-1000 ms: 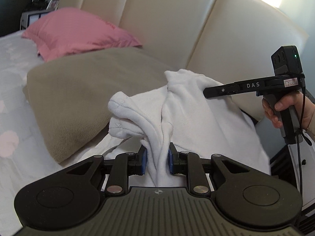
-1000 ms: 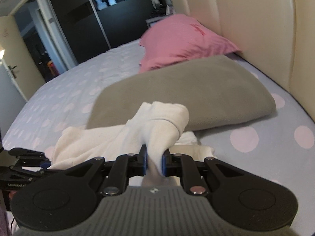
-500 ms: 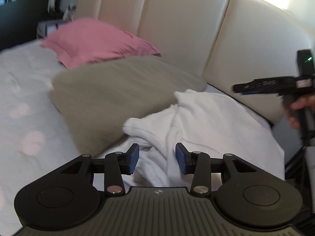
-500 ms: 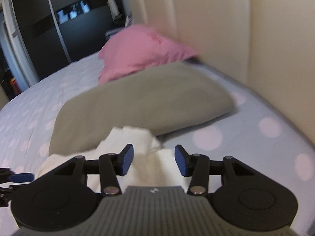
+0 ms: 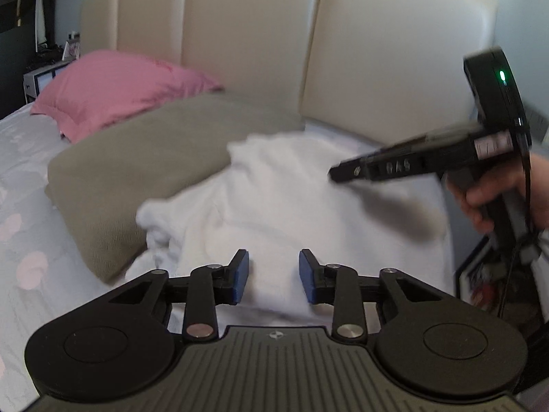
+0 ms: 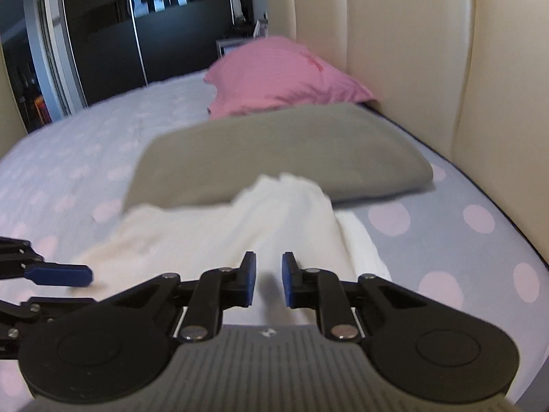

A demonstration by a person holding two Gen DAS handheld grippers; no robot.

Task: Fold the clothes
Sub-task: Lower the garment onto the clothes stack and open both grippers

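Both pairs of jaws stand apart and empty: the left gripper (image 5: 273,276) is spread wide over the white garment (image 5: 295,206), the right gripper (image 6: 268,279) is parted more narrowly above the same cloth (image 6: 240,230); a second ago each was pinched shut on a raised bunch of that fabric, half a second ago both had let go, and now the cloth lies slack on the bed (image 6: 456,240) with nothing lifting it; I judge that one fold has just been laid down and released, and that the next hold has yet to be chosen.

The garment looks soft, thick and fleecy; it sits in a broad, rumpled slab with a rolled lump at its far left edge in the left wrist view, so the fold is loose, not crisp; its far edge rests against the olive pillow (image 5: 144,164), a plump matte cushion; behind that lies a pink pillow (image 5: 113,92) with a faint stripe; the sheet is pale with pink dots; the headboard (image 5: 377,51) is smooth, padded, cream panels.
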